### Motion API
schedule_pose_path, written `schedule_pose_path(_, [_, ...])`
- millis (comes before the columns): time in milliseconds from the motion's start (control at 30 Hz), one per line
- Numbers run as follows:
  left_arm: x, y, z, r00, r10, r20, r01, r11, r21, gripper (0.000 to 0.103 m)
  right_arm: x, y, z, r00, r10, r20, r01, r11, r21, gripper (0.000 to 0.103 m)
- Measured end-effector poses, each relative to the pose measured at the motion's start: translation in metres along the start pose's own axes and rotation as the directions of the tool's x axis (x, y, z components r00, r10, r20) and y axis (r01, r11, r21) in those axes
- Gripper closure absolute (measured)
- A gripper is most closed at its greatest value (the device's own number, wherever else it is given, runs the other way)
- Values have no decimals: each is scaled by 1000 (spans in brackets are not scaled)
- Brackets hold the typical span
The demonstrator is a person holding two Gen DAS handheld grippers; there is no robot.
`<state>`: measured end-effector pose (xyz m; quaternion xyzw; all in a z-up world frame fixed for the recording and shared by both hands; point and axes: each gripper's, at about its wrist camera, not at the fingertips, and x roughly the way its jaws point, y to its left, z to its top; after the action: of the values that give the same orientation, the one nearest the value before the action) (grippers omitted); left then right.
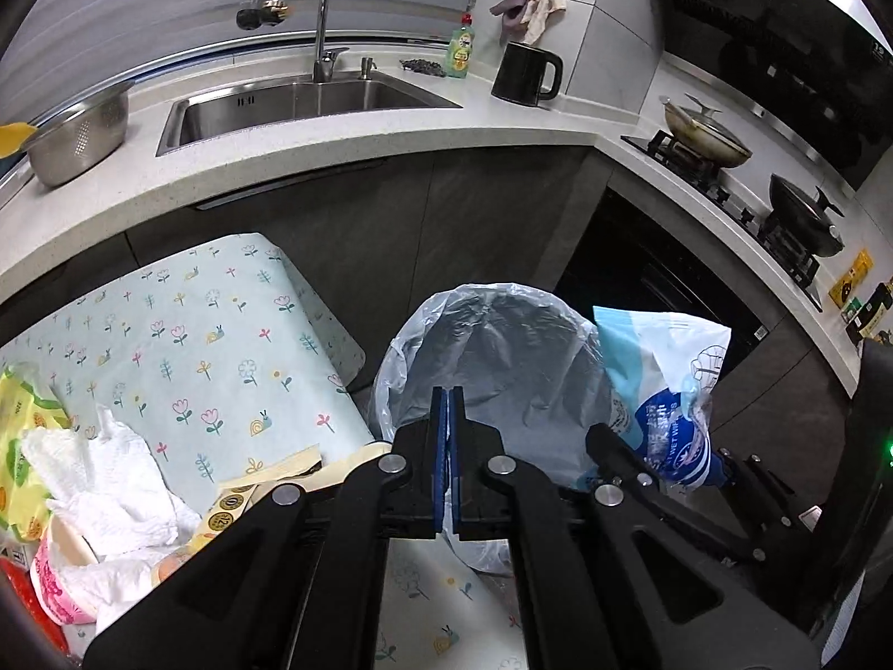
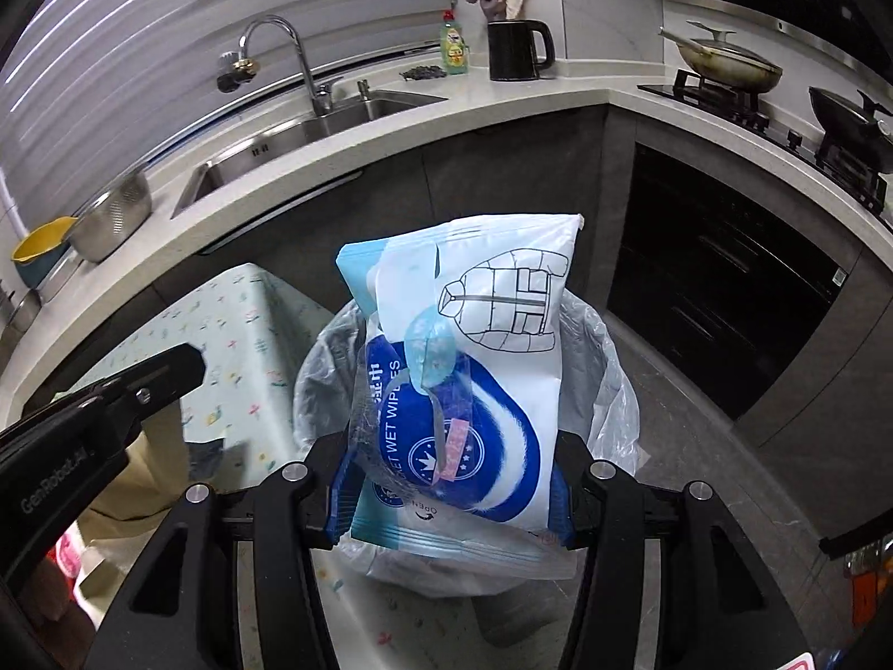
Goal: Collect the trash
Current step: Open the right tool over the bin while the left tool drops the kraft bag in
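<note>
Right gripper [image 2: 452, 508] pinching one wet wipes pack [image 2: 463, 391] by lower end, pack upright over one lined trash bin [image 1: 491, 357]. Left gripper [image 1: 447, 446] pressed together, holding nothing (beside bin). Two crumpled tissues [image 1: 106, 480] on floral table [image 1: 223, 324].

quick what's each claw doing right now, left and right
Left claw: closed, holding nothing.
Right claw: closed on the wet wipes pack, held over the lined trash bin.
</note>
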<state>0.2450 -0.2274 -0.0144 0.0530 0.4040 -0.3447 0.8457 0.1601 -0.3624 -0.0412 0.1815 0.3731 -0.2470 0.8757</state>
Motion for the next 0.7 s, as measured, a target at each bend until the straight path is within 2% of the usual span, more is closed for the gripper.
schedule_pose_path(167, [-7,11,1,999,27,30,-27,1000,10,103,5,2,-2,1000,-5,-5,5,1000,-6,52])
schedule_pose_path(300, [-26,26,8,999,16,40,-15,1000,-19,102,1,6,-3,1000,10,-4,-10,1000,-1,52])
schedule_pose_path(433, [-44,45,-5,998,53,46,-52,998,-19,102,-8,13,-7,1000,24,7,-24,1000,-19,52])
schedule_pose_path(567, [-60,68,-23,997,67,36,-64,995,-74,103,-13,23,-13,999,32,-1,-32,999,-36,52])
schedule_pose_path(700, [-79,82,-13,998,52,46,-47,993,-105,103,-17,33,-19,999,52,-5,-52,997,-50,52])
